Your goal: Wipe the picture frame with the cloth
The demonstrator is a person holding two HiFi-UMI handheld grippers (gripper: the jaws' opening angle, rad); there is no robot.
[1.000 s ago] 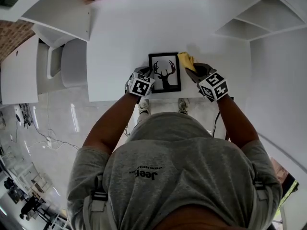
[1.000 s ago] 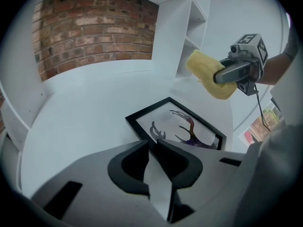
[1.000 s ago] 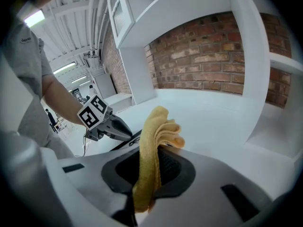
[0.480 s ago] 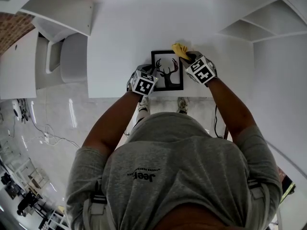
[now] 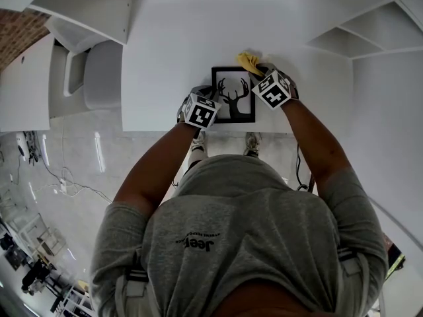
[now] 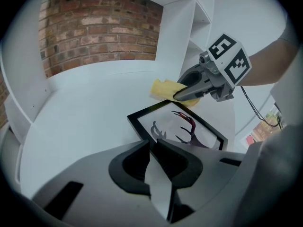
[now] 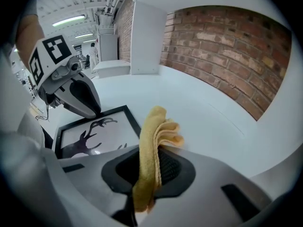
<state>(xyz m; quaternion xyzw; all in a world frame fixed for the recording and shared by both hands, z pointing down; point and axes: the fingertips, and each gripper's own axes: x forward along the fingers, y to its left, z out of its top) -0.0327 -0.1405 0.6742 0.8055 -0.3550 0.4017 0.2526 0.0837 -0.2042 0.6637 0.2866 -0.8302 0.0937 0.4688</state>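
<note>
Picture frame (image 5: 233, 94) lies flat close to the near edge of the worktop (image 5: 172, 45), about midway along it. Over the last second my right tongs (image 7: 150, 148), clamped tight on the folded yellow cloth (image 5: 250, 63), have swung in from the frame's right to its far right corner. I judge the wipe is about to start there. My left tongs (image 6: 151, 144) have stayed at the frame's near left side, drawn together with the tips on the black border, seemingly pinning it. From the head view both marker cubes cover those corners. I cannot tell whether the cloth touches the glass yet, or whether the left tips pinch the border.
</note>
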